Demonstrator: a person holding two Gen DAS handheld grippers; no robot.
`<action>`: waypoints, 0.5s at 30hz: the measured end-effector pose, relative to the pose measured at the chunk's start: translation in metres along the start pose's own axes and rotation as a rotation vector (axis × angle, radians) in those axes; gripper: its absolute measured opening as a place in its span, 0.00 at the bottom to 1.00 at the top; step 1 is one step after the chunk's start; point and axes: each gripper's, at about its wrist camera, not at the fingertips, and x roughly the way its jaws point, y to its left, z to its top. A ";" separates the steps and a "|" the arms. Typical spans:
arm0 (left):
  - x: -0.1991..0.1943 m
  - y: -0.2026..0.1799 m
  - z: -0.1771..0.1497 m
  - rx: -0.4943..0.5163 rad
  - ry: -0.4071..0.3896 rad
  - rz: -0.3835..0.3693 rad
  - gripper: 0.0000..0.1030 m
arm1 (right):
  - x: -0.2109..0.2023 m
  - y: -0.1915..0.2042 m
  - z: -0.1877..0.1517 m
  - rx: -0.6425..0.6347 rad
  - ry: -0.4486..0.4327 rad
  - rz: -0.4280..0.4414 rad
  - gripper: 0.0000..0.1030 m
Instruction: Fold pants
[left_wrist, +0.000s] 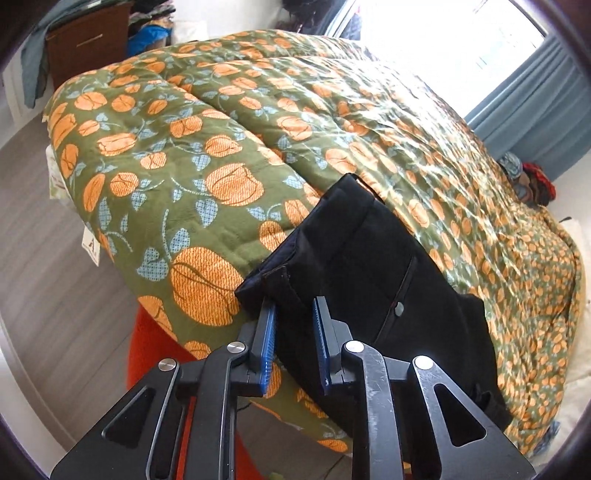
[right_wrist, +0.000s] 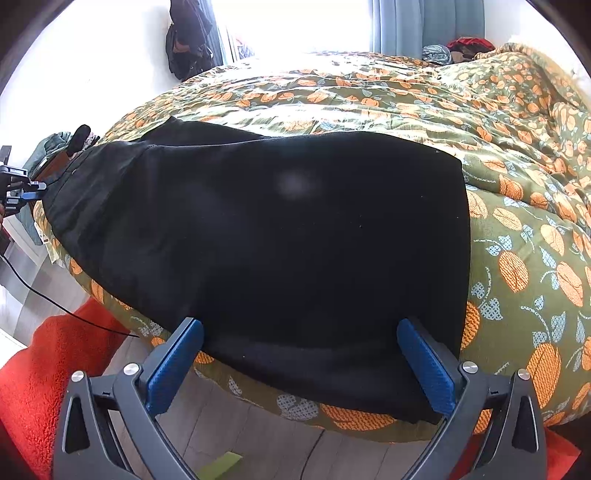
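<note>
Black pants (right_wrist: 280, 236) lie folded lengthwise across the near edge of a bed with a green and orange quilt (right_wrist: 517, 221). In the left wrist view the waistband end (left_wrist: 354, 251) points toward me. My left gripper (left_wrist: 293, 306) has its blue pads (left_wrist: 266, 332) closed on a fold of the waistband corner. It also shows at the far left of the right wrist view (right_wrist: 35, 188). My right gripper (right_wrist: 299, 325) is wide open, its blue pads (right_wrist: 424, 365) on either side of the pants' near edge, holding nothing.
An orange-red rug (right_wrist: 44, 369) lies on the grey wood floor below the bed edge. A brown cabinet (left_wrist: 88, 40) stands at the far left. Blue curtains (left_wrist: 535, 110) and a bright window are beyond the bed. A clothes pile (left_wrist: 532, 181) sits at the far side.
</note>
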 end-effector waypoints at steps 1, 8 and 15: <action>0.006 0.003 0.002 -0.013 0.013 0.004 0.19 | 0.000 0.001 0.000 0.000 0.000 -0.001 1.00; 0.001 0.022 -0.006 -0.044 -0.016 0.001 0.31 | -0.001 0.002 -0.002 -0.015 0.000 -0.002 1.00; 0.010 0.030 -0.011 -0.087 -0.012 -0.034 0.34 | 0.000 0.002 -0.002 -0.013 0.004 -0.007 1.00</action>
